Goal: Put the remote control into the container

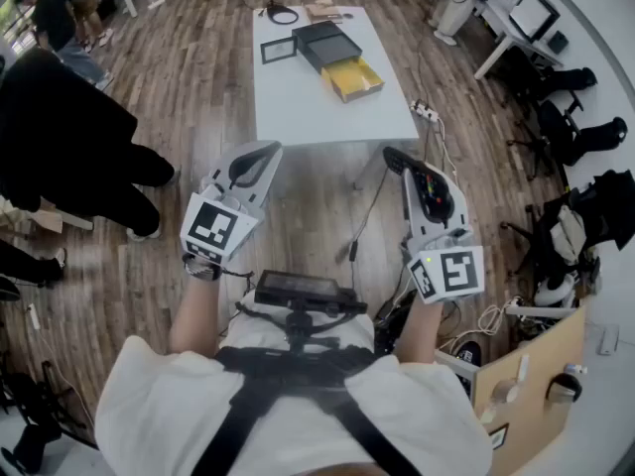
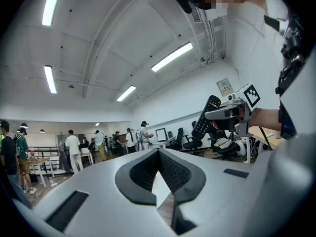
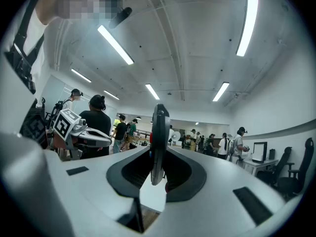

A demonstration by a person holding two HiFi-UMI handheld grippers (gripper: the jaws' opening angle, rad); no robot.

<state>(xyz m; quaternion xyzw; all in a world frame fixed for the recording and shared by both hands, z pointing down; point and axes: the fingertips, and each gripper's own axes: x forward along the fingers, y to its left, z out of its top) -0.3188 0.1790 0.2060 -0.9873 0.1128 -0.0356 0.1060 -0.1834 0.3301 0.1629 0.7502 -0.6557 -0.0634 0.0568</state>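
Now the right gripper pinches a long, flat black remote.
Left gripper closed; yellow box far ahead.

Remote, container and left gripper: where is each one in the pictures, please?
remote (image 1: 434, 190), head view, on its button face.
container (image 1: 353, 77), head view, on its bare yellow floor.
left gripper (image 2: 158, 155), left gripper view, where the two closed tips meet.

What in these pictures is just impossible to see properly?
Remote button labels: edge-on in right gripper view, too small elsewhere.
Black box on the table: inside too dark and small, head view.
Yellow tray: head view, too small to tell if empty.
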